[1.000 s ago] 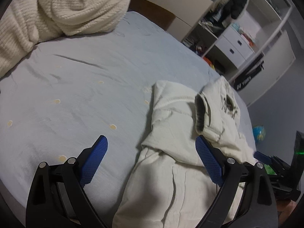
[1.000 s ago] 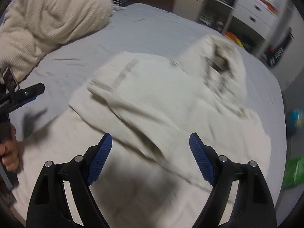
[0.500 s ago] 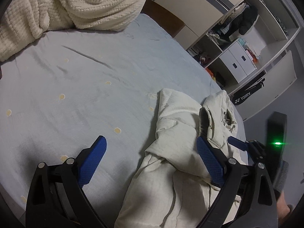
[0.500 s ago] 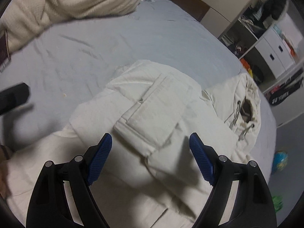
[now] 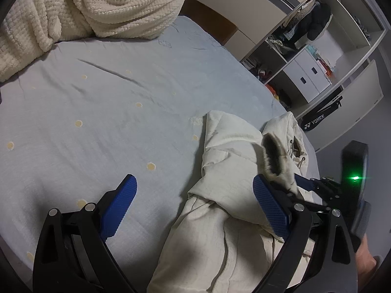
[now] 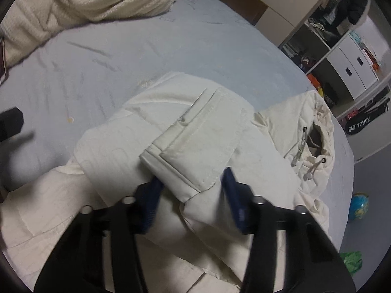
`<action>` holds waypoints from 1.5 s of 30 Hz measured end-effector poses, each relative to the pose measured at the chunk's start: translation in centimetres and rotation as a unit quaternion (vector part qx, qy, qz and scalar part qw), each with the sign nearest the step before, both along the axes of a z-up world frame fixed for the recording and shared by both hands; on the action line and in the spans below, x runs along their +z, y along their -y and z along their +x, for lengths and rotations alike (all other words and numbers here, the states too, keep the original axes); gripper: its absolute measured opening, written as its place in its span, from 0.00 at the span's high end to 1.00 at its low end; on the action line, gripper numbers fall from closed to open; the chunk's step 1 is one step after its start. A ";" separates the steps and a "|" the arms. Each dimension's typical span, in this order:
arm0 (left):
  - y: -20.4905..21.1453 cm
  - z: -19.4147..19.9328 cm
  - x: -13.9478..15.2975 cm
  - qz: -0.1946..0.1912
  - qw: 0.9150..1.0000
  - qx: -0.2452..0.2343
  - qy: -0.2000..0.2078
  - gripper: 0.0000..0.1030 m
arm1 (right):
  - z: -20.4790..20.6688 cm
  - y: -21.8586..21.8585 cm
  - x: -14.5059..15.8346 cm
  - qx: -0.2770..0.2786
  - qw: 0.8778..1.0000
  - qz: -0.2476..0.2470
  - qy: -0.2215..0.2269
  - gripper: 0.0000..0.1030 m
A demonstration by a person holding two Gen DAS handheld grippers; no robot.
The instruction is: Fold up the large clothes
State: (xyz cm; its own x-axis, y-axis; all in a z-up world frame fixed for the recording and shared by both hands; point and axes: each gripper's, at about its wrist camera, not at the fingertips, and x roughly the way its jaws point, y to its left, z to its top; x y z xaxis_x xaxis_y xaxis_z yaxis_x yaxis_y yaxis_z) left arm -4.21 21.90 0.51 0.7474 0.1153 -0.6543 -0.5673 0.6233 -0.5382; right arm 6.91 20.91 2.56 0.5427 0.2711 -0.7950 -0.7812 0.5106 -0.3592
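A big bed (image 5: 97,112) with a light blue sheet fills most of the room. A fluffy cream blanket (image 5: 97,2) is bunched up at its far end. An open closet (image 5: 317,56) stands past the bed.

The big white coat (image 6: 122,151) lies on the near side of the bed, partly folded, with its hood (image 6: 315,122) toward the closet side. One sleeve is laid across the coat, and the sleeve cuff (image 6: 195,141) points at the right claw.

The right gripper (image 6: 193,195) is closing its jaws now, and the cuff sits between the two blue pads. They look like they are just starting to pinch it, but I cannot be sure they press yet.

The left gripper (image 5: 195,207) is wide open and holds nothing. It hangs over the coat's edge and the sheet.

To do this step well, I think the right claw should grab all the thick layers of the cuff, not just the top one. Then it can pull the sleeve flat and slow. The puffy coat may spring back, so the left claw could press it down.
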 end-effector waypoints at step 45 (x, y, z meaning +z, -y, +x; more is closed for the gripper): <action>1.8 1.8 0.1 0.057 0.996 -0.033 -0.054 0.11 | 7.5 36.7 -6.0 -0.368 0.829 0.346 -0.241 0.72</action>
